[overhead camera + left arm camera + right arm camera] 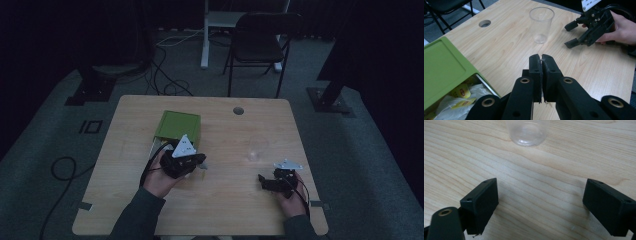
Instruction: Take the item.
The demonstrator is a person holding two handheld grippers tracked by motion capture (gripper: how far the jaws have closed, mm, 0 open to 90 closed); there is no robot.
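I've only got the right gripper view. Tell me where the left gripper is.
Observer: The left gripper is beside a green box, jaws shut.
Operator: Describe the box.
Observer: It is open; yellow-tagged packets lie inside.
Operator: Now give me the cup's top.
Observer: The cup stands upright and looks empty.

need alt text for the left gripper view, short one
The left gripper, jaws closed with something thin, maybe a string, pinched between them, points across a wooden table at an empty clear plastic cup. A hand holds the open right gripper beside the cup, and an open green box of tea bags sits at lower left.
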